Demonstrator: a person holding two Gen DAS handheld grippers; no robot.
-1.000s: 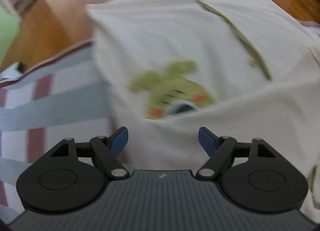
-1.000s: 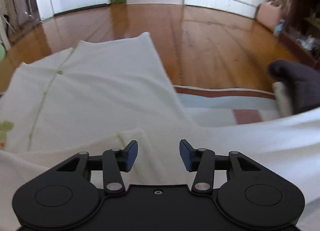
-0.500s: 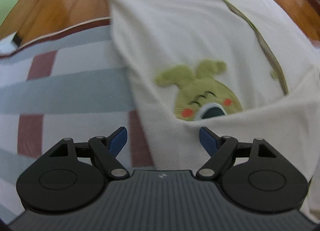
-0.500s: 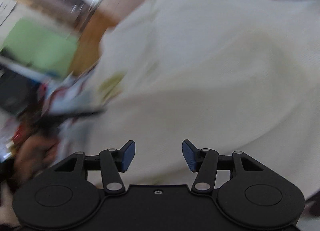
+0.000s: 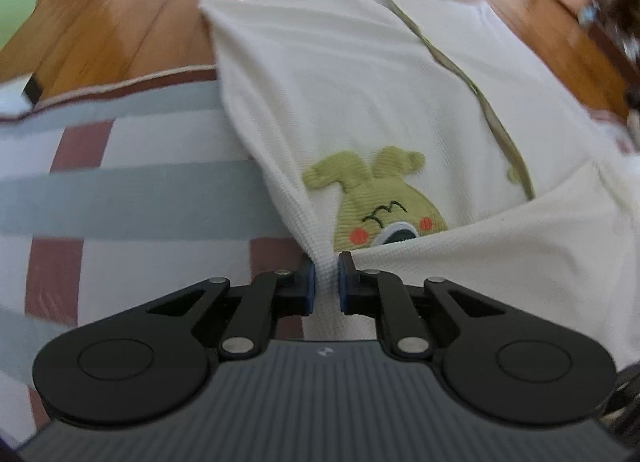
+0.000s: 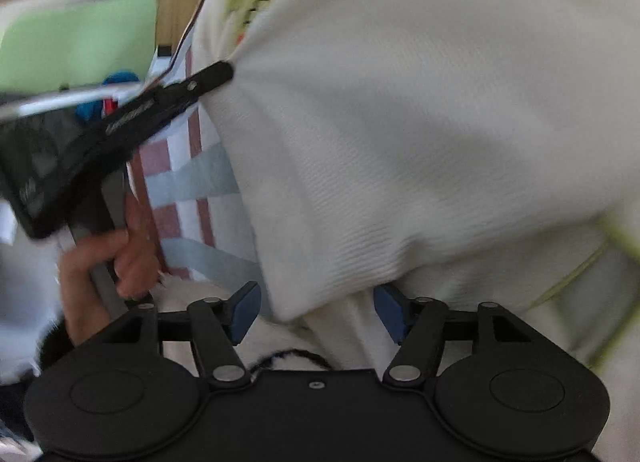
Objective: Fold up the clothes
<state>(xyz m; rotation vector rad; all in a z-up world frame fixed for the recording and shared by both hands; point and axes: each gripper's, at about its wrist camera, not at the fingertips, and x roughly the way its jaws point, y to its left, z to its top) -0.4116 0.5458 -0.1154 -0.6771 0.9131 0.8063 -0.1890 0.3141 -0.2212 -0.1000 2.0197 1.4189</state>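
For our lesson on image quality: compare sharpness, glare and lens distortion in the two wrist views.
Left wrist view: the frog patch and garment are fairly sharp, the wooden floor shows glare, and its boards bow from fisheye distortion. Right wrist view: heavy motion smear over the garment, the left gripper and the hand.

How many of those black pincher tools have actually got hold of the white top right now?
1. The left gripper pinches the white top beside its green character patch. The right gripper stands open at the cloth.
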